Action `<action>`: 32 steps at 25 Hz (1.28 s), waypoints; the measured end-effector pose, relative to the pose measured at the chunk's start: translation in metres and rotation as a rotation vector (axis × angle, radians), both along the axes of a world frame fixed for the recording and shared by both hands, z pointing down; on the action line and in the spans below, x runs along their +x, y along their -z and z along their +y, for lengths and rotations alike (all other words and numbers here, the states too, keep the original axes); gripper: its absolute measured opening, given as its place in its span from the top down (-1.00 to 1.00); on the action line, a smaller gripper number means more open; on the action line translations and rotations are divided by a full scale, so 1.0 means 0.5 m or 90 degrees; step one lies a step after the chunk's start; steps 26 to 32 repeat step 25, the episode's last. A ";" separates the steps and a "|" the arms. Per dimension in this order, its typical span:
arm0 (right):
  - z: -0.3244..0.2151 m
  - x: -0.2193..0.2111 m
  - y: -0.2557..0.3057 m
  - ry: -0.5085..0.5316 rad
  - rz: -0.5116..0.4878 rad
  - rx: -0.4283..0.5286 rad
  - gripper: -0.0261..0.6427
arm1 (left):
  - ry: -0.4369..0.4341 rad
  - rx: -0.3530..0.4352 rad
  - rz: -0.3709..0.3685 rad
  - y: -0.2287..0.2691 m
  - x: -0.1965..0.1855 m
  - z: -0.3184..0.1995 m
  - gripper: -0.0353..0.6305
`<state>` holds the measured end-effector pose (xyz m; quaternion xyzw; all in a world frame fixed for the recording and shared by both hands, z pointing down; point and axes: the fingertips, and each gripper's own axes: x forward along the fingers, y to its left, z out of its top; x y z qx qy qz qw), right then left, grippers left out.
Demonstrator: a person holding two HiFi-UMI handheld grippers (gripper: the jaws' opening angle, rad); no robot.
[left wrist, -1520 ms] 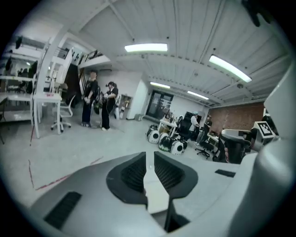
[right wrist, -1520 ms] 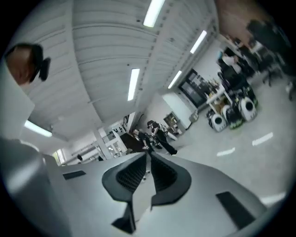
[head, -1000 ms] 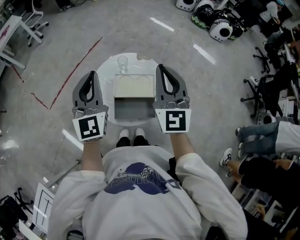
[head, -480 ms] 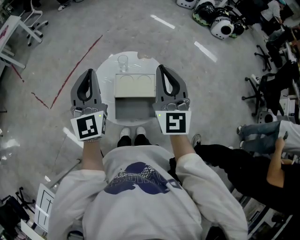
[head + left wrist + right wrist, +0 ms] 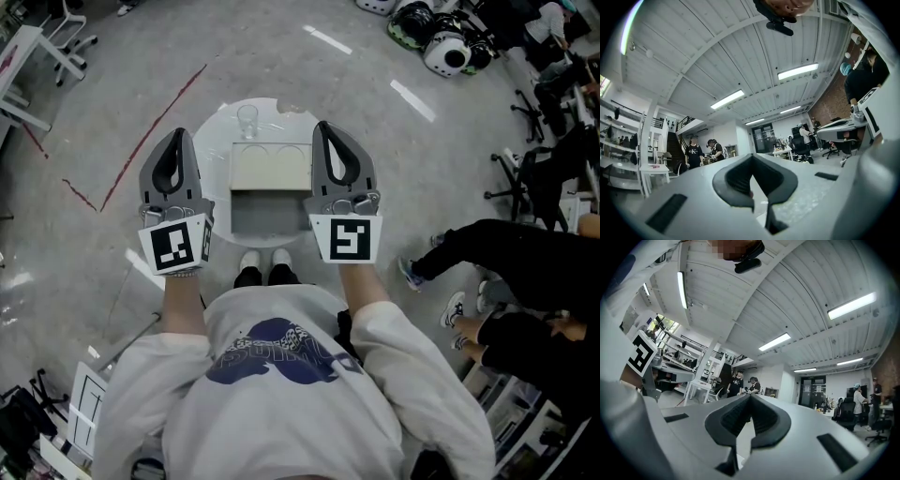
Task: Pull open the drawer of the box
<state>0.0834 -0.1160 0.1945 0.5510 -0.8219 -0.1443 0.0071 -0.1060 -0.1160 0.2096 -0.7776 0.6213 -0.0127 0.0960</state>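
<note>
A cream box (image 5: 272, 169) sits on a small round white table (image 5: 217, 141). Its grey drawer (image 5: 269, 216) stands pulled out toward me, and its inside looks empty. My left gripper (image 5: 177, 135) hangs beside the table's left edge, shut on nothing. My right gripper (image 5: 324, 126) hovers along the box's right side, also shut with nothing in it. In the left gripper view the left gripper (image 5: 751, 157) points over the room at the ceiling, with the box out of sight. The right gripper view likewise shows only the right gripper (image 5: 750, 395) and the room.
A clear glass (image 5: 247, 121) stands at the table's far side. A red tape line (image 5: 150, 136) crosses the floor at the left. Helmets (image 5: 441, 47) and office chairs (image 5: 539, 178) lie at the right. A person's dark-clad legs (image 5: 497, 248) reach in from the right.
Both grippers stay where they were, shut. At the right, a person in dark clothes has moved across the floor toward the left.
</note>
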 end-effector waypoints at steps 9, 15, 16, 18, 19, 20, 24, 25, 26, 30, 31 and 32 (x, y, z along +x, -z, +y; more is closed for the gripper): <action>-0.005 -0.001 -0.009 -0.013 0.002 -0.013 0.93 | 0.003 -0.005 -0.013 -0.005 -0.008 -0.004 0.88; 0.001 0.000 0.002 -0.012 0.006 0.002 0.93 | 0.003 -0.006 -0.005 -0.004 -0.008 0.001 0.87; 0.002 0.000 0.000 -0.011 0.008 0.002 0.93 | 0.004 -0.006 -0.001 -0.005 -0.008 0.002 0.87; 0.003 0.001 -0.004 -0.010 0.011 -0.003 0.93 | 0.005 -0.006 0.005 -0.004 -0.010 0.002 0.87; 0.002 0.000 -0.005 -0.010 0.011 -0.005 0.93 | 0.006 -0.005 0.005 -0.003 -0.011 0.002 0.88; 0.003 -0.001 -0.003 -0.009 0.012 -0.004 0.93 | 0.006 -0.005 0.005 -0.001 -0.012 0.002 0.87; 0.007 -0.005 0.004 -0.007 0.010 -0.003 0.93 | 0.008 -0.004 0.005 0.006 -0.014 0.007 0.88; 0.008 -0.005 0.005 -0.006 0.008 -0.006 0.93 | 0.009 -0.003 0.004 0.007 -0.014 0.009 0.87; 0.008 -0.005 0.005 -0.006 0.008 -0.006 0.93 | 0.009 -0.003 0.004 0.007 -0.014 0.009 0.87; 0.008 -0.005 0.005 -0.006 0.008 -0.006 0.93 | 0.009 -0.003 0.004 0.007 -0.014 0.009 0.87; 0.008 -0.005 0.005 -0.006 0.008 -0.006 0.93 | 0.009 -0.003 0.004 0.007 -0.014 0.009 0.87; 0.008 -0.005 0.005 -0.006 0.008 -0.006 0.93 | 0.009 -0.003 0.004 0.007 -0.014 0.009 0.87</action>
